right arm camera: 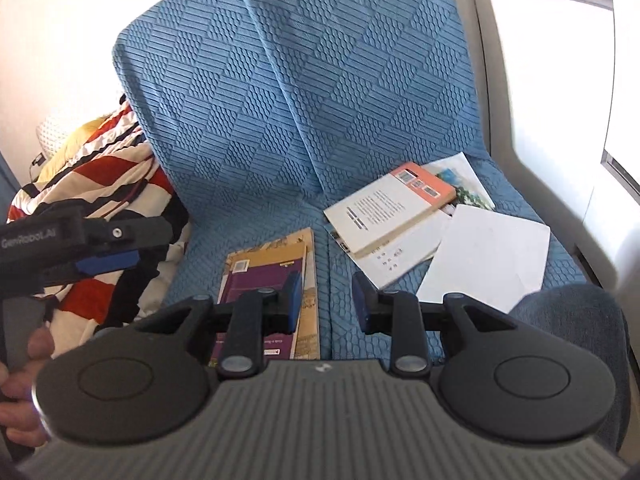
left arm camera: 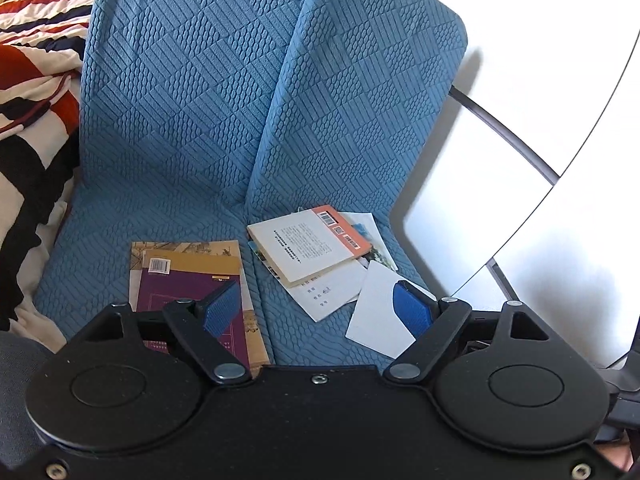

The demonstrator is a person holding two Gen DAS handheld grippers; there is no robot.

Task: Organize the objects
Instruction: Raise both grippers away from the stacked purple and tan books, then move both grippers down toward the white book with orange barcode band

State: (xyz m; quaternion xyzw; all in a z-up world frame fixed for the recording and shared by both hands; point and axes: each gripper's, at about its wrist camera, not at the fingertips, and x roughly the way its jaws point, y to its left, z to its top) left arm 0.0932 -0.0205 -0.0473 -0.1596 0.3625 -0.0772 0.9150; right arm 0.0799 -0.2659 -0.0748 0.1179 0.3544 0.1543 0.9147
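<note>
On the blue quilted sofa seat (left arm camera: pixel 168 208) lie two piles. On the left, a purple and yellow book (left arm camera: pixel 188 284) (right arm camera: pixel 264 276) rests on a larger tan one. To the right, a cream book with an orange strip (left arm camera: pixel 308 244) (right arm camera: pixel 392 208) lies askew over loose printed sheets and a blank white sheet (left arm camera: pixel 380 316) (right arm camera: pixel 488 256). My left gripper (left arm camera: pixel 316 300) hangs open and wide above the seam between the piles, nothing in it. The right gripper (right arm camera: pixel 326 292) hovers over the seat beside the purple book, its jaws narrowly apart and empty. The left gripper (right arm camera: pixel 120 248) also shows at the left of the right wrist view.
A red, white and black striped blanket (left arm camera: pixel 32 80) (right arm camera: pixel 120 184) is heaped left of the sofa. Two upright blue back cushions (right arm camera: pixel 320 80) close off the rear. A white wall with a dark rail (left arm camera: pixel 500 128) runs along the right. A hand (right arm camera: pixel 24 380) grips the left tool's handle.
</note>
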